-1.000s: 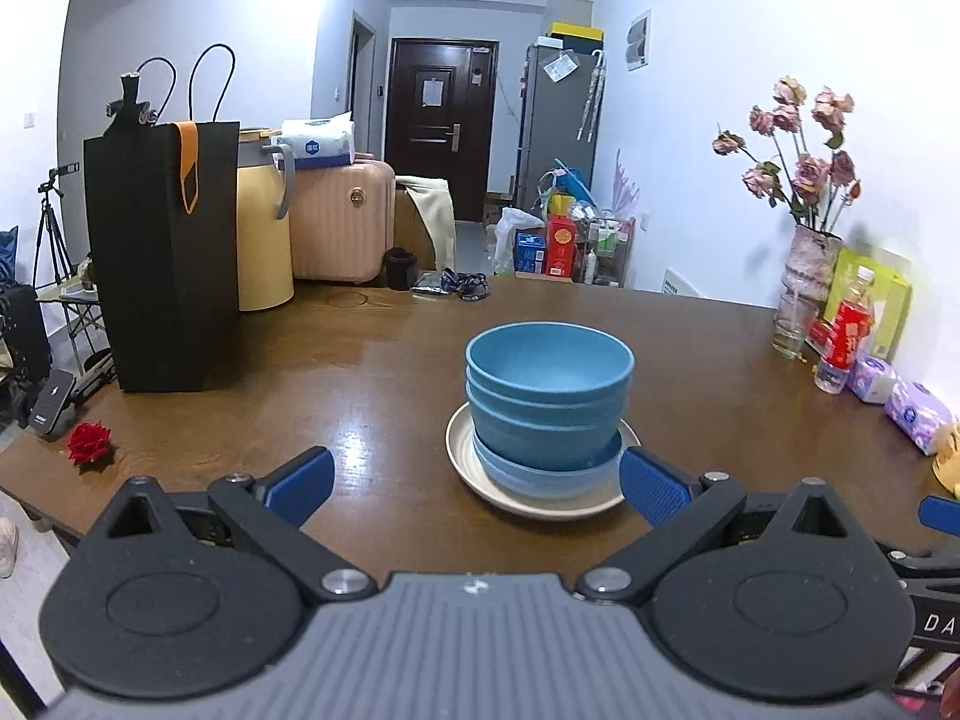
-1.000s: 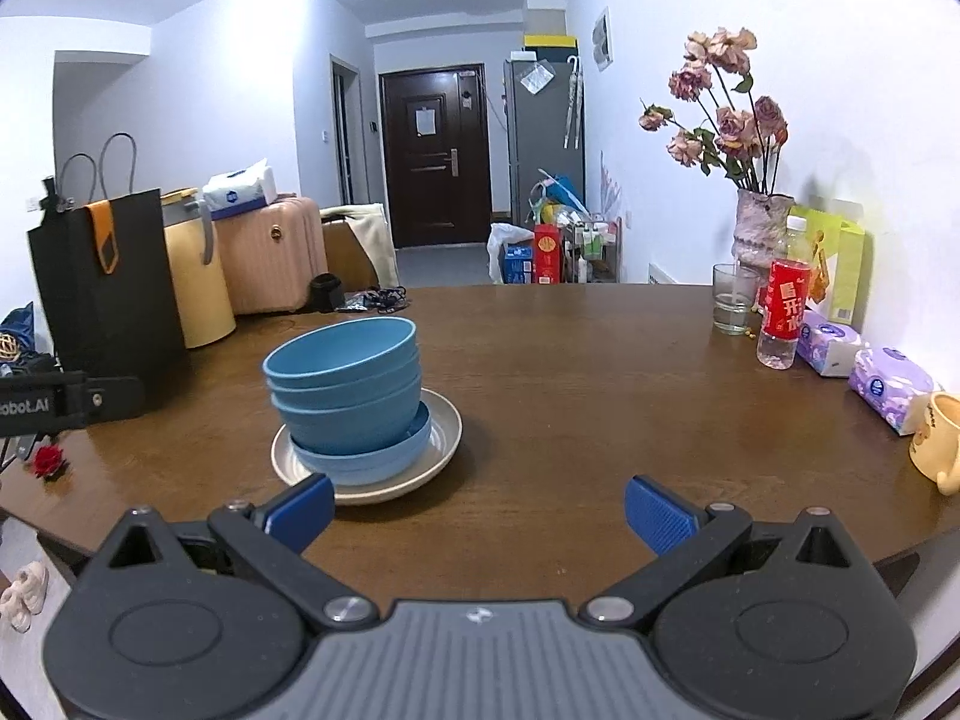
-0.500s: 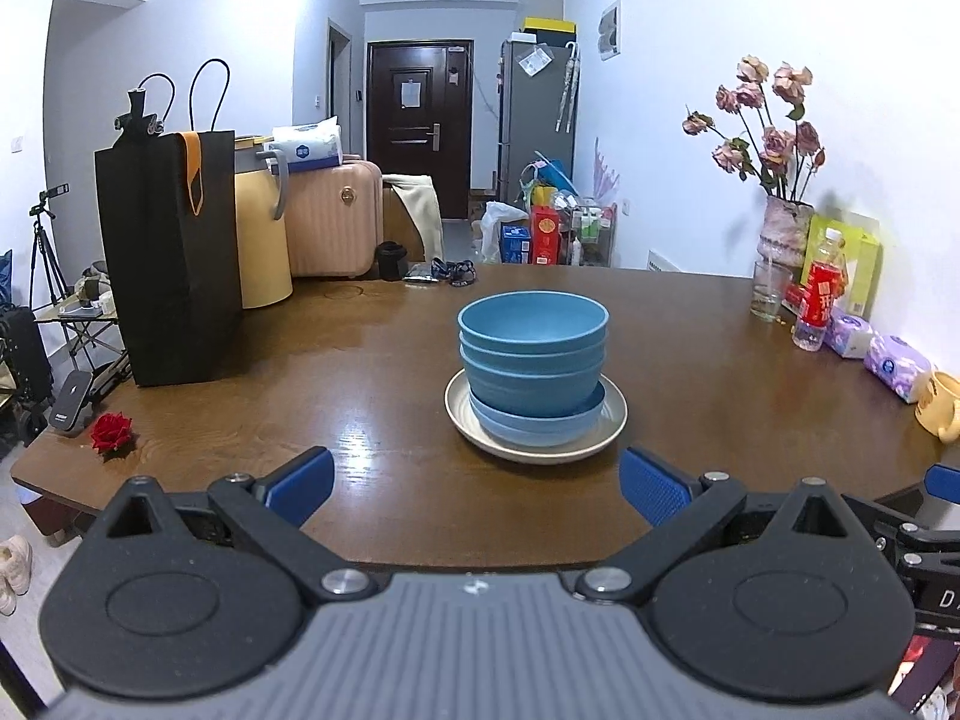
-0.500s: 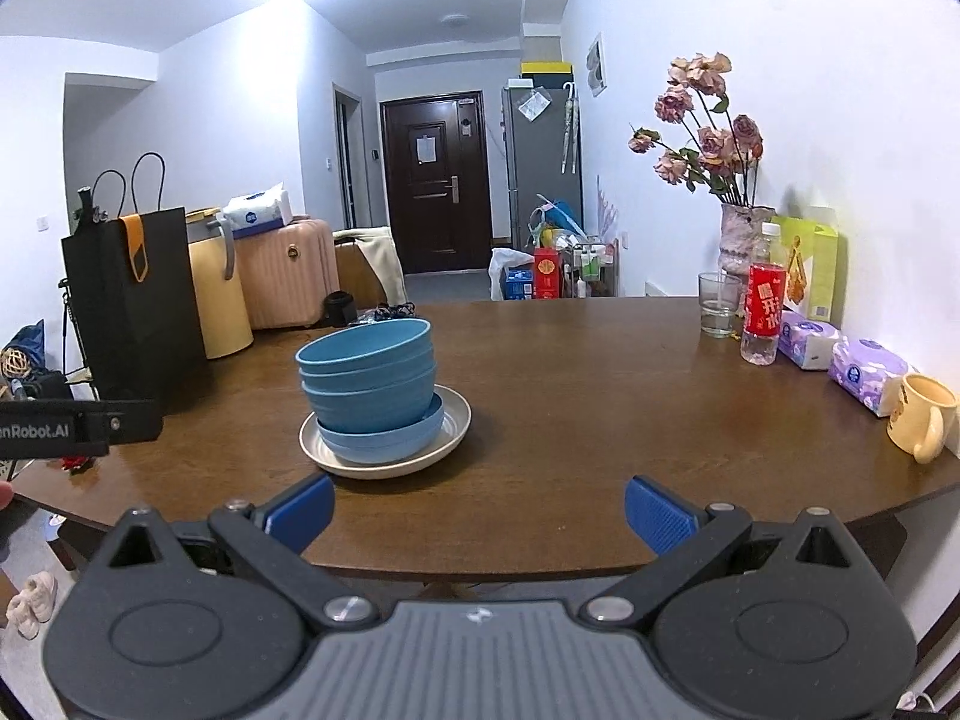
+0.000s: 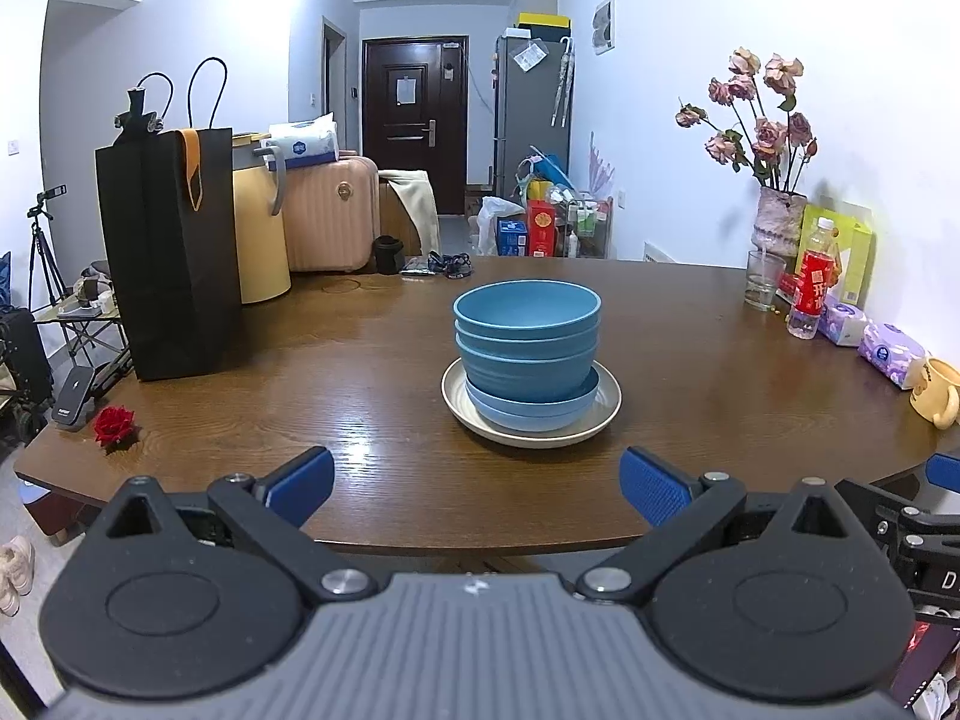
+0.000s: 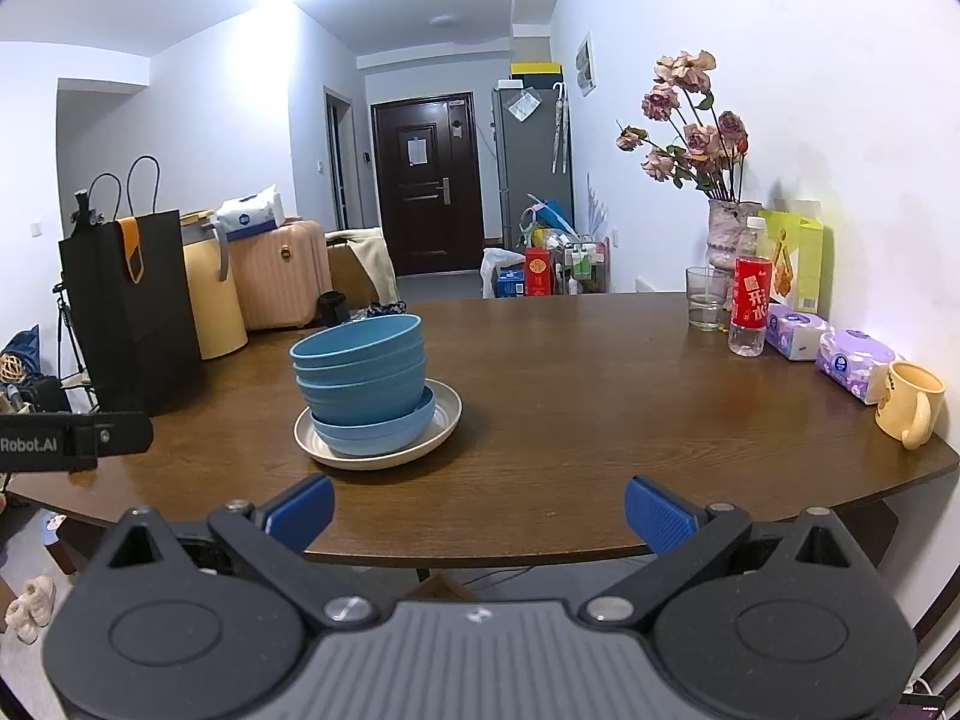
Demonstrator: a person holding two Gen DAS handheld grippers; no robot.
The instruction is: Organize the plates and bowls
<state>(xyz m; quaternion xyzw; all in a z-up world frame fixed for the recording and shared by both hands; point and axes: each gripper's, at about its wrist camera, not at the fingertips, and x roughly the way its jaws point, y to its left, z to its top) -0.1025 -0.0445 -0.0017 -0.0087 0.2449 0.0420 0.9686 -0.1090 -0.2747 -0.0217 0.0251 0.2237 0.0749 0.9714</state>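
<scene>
A stack of blue bowls (image 5: 527, 342) sits on a cream plate (image 5: 606, 405) in the middle of the brown table (image 5: 360, 396). The stack also shows in the right wrist view (image 6: 363, 372) on its plate (image 6: 444, 414), to the left of centre. My left gripper (image 5: 477, 483) is open and empty, held back at the table's near edge, in line with the stack. My right gripper (image 6: 478, 513) is open and empty, at the near edge, to the right of the stack.
A black paper bag (image 5: 168, 252) and a yellow canister (image 5: 258, 234) stand at the table's left. A vase of dried flowers (image 5: 777, 222), a glass (image 5: 764, 280), a red-label bottle (image 5: 810, 282), tissue packs (image 5: 888, 351) and a yellow mug (image 5: 936, 396) line the right side. A red rose (image 5: 114, 425) lies at the front left.
Both grippers have drawn back from the stack toward the table's near edge. The bowls and plate have not moved. Both grippers stay open.
</scene>
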